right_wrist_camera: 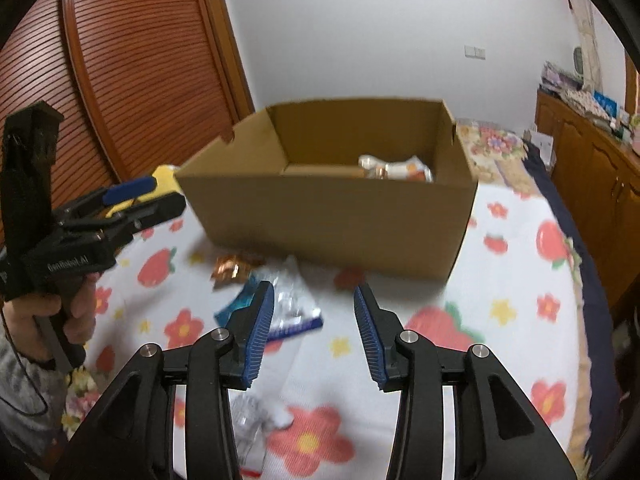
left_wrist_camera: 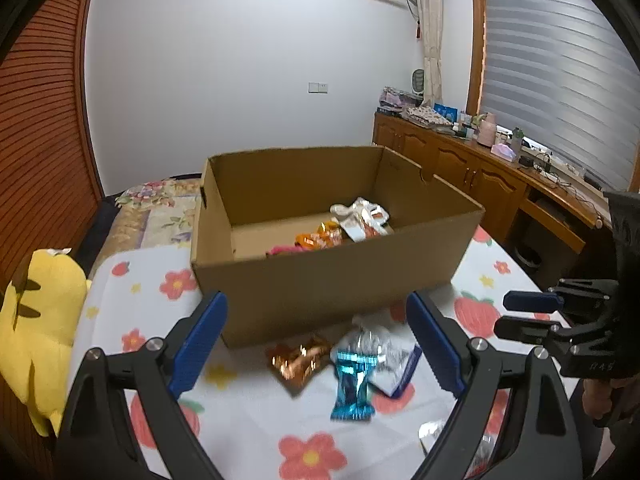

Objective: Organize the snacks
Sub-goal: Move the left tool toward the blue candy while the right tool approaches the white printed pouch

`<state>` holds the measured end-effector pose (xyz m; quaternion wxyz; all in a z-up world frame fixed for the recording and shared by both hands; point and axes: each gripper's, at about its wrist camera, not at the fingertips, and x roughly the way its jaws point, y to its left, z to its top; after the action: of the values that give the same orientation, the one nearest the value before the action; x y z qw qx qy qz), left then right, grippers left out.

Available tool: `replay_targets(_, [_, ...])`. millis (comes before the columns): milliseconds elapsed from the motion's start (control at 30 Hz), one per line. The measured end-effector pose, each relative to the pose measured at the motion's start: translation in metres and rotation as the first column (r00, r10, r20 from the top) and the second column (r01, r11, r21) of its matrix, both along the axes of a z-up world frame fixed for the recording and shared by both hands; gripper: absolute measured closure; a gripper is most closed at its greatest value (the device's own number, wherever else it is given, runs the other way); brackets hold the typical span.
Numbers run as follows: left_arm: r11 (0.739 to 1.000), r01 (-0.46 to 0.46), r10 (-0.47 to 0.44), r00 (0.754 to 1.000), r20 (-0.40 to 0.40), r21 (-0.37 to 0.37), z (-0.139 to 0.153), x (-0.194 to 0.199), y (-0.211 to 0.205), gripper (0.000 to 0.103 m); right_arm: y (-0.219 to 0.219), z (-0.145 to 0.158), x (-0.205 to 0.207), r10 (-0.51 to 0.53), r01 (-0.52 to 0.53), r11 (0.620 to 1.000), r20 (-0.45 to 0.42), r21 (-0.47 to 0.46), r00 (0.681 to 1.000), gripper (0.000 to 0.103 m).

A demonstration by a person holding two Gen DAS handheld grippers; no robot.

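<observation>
You are working over a flower-printed cloth (left_wrist_camera: pixel 248 408), and on it a cardboard box (left_wrist_camera: pixel 320 288) is standing open with several snack packets (left_wrist_camera: pixel 352 224) lying inside, toward its right end. A yellow plush toy (left_wrist_camera: pixel 36 320) is resting at the cloth's left edge. Your left gripper (left_wrist_camera: pixel 316 344) is hovering with its jaws spread wide and gripping nothing. Below it, just in front of the box, 3 packets are lying loose: a silver-and-blue packet (left_wrist_camera: pixel 394 360), a teal wrapper (left_wrist_camera: pixel 354 384) overlapping it, and a copper foil wrapper (left_wrist_camera: pixel 298 360) beside them. Your right gripper (right_wrist_camera: pixel 314 328) is hanging partly open, jaws empty, near those packets. A crinkled clear wrapper (right_wrist_camera: pixel 252 420) is lying under it.
</observation>
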<state>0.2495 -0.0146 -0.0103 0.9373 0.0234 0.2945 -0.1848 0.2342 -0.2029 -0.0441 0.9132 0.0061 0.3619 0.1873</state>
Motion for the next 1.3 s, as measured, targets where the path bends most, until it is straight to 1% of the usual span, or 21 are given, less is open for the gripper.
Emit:
replay_targets(67, [1.000, 0.001, -0.001, 1.000, -0.005, 0.007, -0.004, -0.010, 0.002, 0.012, 0.002, -0.009, -0.011, 0.001, -0.001, 1.000, -0.014, -0.007, 1.000, 0.060])
replay_targets(167, [1.000, 0.003, -0.003, 1.000, -0.012, 0.010, -0.010, -0.023, 0.006, 0.012, 0.006, -0.023, -0.025, 0.000, 0.000, 1.000, -0.039, -0.012, 0.999, 0.055])
replay_targets(367, [1.000, 0.013, -0.013, 1.000, -0.023, 0.006, -0.020, -0.043, 0.006, 0.012, 0.019, -0.047, -0.053, 0.007, -0.009, 1.000, -0.076, -0.026, 0.997, 0.054])
replay_targets(467, [1.000, 0.018, -0.018, 1.000, -0.016, 0.019, -0.022, -0.053, 0.003, 0.012, 0.025, -0.055, -0.061, 0.012, -0.014, 1.000, -0.090, -0.028, 0.996, 0.053])
replay_targets(533, [1.000, 0.022, -0.021, 1.000, -0.018, 0.022, -0.022, -0.059, 0.002, 0.012, 0.028, -0.060, -0.066, 0.015, -0.017, 1.000, -0.098, -0.018, 0.995, 0.049])
replay_targets(567, [1.000, 0.022, -0.022, 1.000, -0.019, 0.022, -0.022, -0.061, 0.003, 0.012, 0.029, -0.061, -0.068, 0.017, -0.018, 1.000, -0.101, -0.013, 0.995, 0.048])
replay_targets(800, [1.000, 0.019, -0.018, 0.999, -0.031, 0.022, -0.026, -0.070, 0.008, 0.012, 0.037, -0.071, -0.073, 0.022, -0.025, 1.000, -0.124, -0.018, 0.992, 0.048])
replay_targets(1133, [0.999, 0.011, -0.009, 0.997, -0.072, 0.031, -0.042, -0.070, 0.011, 0.012, 0.040, -0.086, -0.072, 0.006, -0.010, 1.000, -0.143, -0.028, 0.990, 0.048])
replay_targets(1200, [0.999, 0.013, -0.010, 0.997, -0.077, 0.034, -0.044, -0.070, 0.010, 0.012, 0.039, -0.089, -0.071, 0.009, -0.011, 1.000, -0.149, -0.014, 0.989, 0.046])
replay_targets(1300, [0.999, 0.014, -0.010, 0.996, -0.084, 0.043, -0.048, -0.069, 0.008, 0.012, 0.041, -0.089, -0.072, 0.013, -0.017, 1.000, -0.142, -0.026, 0.990, 0.045])
